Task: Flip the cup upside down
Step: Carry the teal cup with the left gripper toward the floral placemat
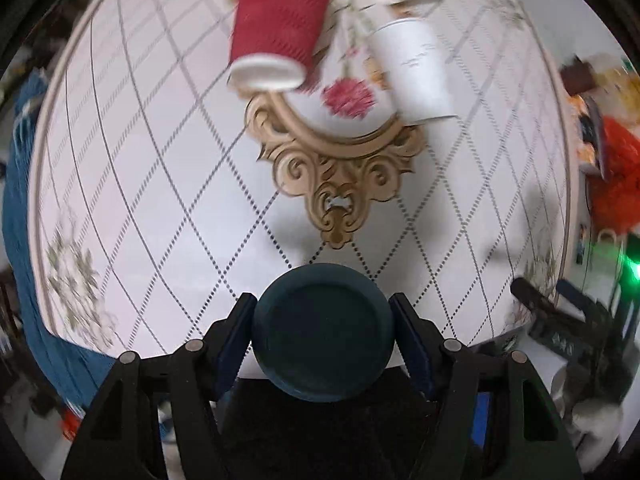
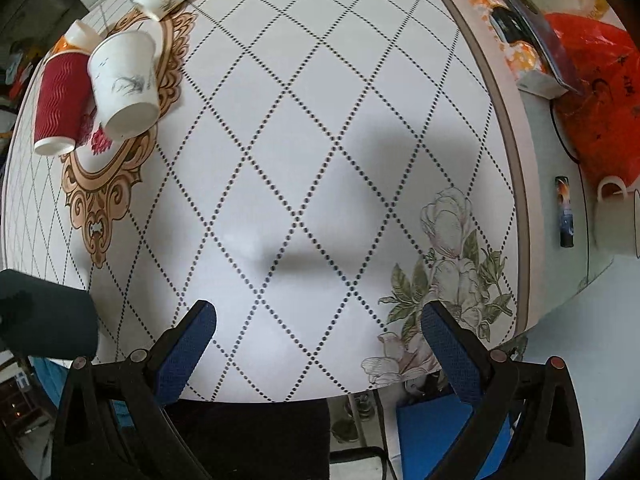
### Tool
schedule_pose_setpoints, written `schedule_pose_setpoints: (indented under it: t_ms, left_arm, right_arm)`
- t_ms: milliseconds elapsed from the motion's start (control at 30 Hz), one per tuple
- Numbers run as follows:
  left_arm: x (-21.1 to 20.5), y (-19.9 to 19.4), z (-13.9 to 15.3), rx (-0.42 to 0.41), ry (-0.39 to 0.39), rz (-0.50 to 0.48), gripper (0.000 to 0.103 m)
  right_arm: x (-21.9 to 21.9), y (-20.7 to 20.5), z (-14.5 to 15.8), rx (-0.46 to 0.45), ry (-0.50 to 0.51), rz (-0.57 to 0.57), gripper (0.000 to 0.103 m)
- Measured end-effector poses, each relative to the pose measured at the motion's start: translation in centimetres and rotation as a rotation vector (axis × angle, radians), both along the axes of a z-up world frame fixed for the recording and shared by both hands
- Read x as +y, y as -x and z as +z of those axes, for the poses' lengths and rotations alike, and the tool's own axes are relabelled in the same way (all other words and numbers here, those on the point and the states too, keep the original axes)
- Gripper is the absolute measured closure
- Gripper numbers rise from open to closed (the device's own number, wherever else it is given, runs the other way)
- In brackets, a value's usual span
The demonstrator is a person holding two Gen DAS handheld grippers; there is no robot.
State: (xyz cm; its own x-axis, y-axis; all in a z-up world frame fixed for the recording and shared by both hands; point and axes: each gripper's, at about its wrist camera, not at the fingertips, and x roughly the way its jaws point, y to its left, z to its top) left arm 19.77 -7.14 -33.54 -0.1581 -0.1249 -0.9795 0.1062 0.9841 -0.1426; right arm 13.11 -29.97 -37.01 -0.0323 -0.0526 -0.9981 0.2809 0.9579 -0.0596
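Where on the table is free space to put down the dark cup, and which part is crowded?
The diamond-patterned middle, between the gold frame print and the flower print, is bare. The far left is crowded: red cup and white cups stand together.

The room was bright with soft, even daylight. The white tablecloth (image 2: 320, 100) took it without harsh glare, only a faint pale sheen near its middle. A broad, soft-edged grey shadow lay across the cloth in the right wrist view, with a thin darker streak below it. The left wrist view was smeared by motion: the red cup (image 1: 278, 24) and white cup (image 1: 416, 68) looked blurred, while the dark cup (image 1: 322, 332) close to the lens stayed sharp. Both fisheye views bent the diamond grid hard toward black, vignetted corners.
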Motion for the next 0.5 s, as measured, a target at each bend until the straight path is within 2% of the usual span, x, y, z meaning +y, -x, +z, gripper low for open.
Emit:
schedule_pose_setpoints:
  t_ms: [100,333,500]
  left_arm:
    - [0.6,-0.8,-1.3,0.041,0.015,0.047,0.038]
    - [1.4,-3.0,-1.7,0.028,0.017,0.080,0.038]
    - [1.9,-4.2,-2.3,0.019,-0.009,0.084,0.038]
  right_arm:
    - [0.3,-0.7,0.1,-0.001,0.009,0.018,0.000]
    - [1.1,-2.0,0.5,-0.005,0.023,0.036,0.000]
    - [0.9,-2.7,0.5,0.002,0.018,0.038,0.000]
